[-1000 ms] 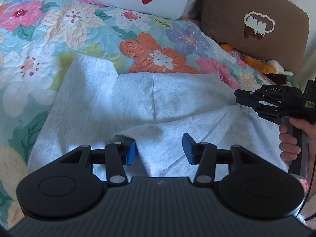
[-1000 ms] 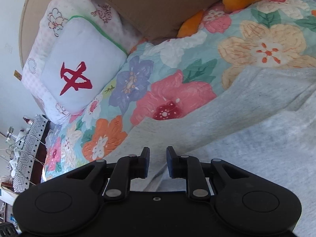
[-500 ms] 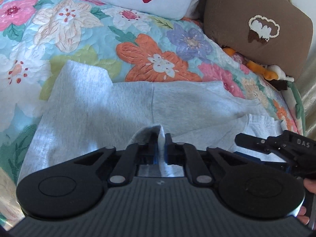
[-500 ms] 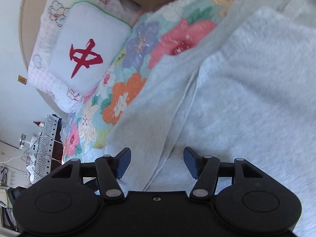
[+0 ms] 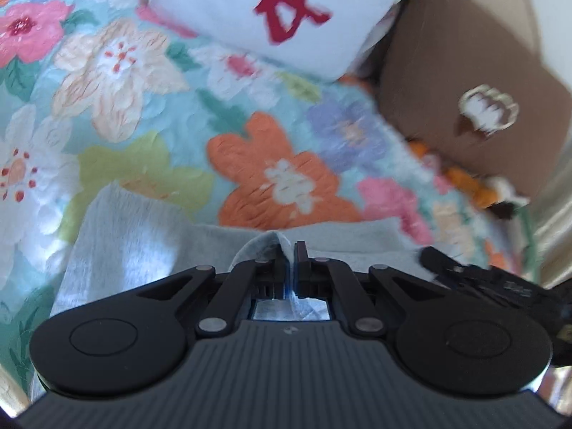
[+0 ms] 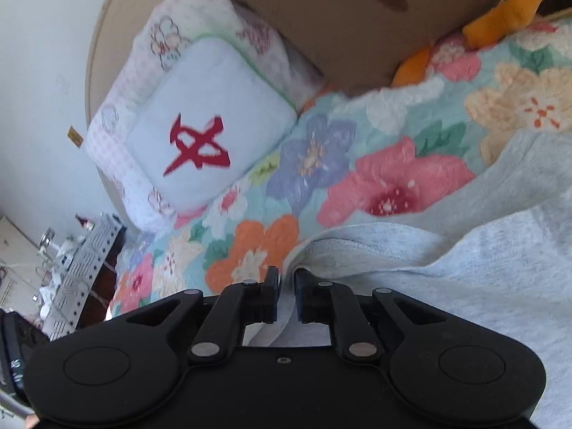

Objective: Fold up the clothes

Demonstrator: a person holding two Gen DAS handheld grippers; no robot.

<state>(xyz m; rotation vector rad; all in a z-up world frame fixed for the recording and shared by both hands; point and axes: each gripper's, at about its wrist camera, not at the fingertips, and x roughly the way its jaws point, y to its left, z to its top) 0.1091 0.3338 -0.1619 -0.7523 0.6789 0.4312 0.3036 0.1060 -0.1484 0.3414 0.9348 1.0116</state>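
left gripper: jaws pressed together with a fold of the grey garment pinched between them; you can see the cloth bunching up right at the tips. Looks like a thin bite though, so my guess is a quick tug could pull it free.

right gripper: jaws are closing, with an edge of the same garment running between them. Can't tell if the pads are really biting yet. If this hand lifts before they've clamped, that side probably drops.

where the garment is: spread on the bed's floral quilt, below the pillows, with both grippers at its near edge, the left one's bite at a bunched-up fold.

layers: the right wrist view shows overlapping layers near the gripper. Risk is grabbing only the top layer, or both when only one's wanted, and the fold ends up lopsided.

two hands: the right gripper's dark body shows close beside the left one. If they move unevenly the cloth twists or goes slack in the middle and creases.

quilt: it's soft and puffy, so the garment could drag and wrinkle instead of sliding.

clutter: white pillow and brown cushion sit well apart from the garment, so probably no snag there.
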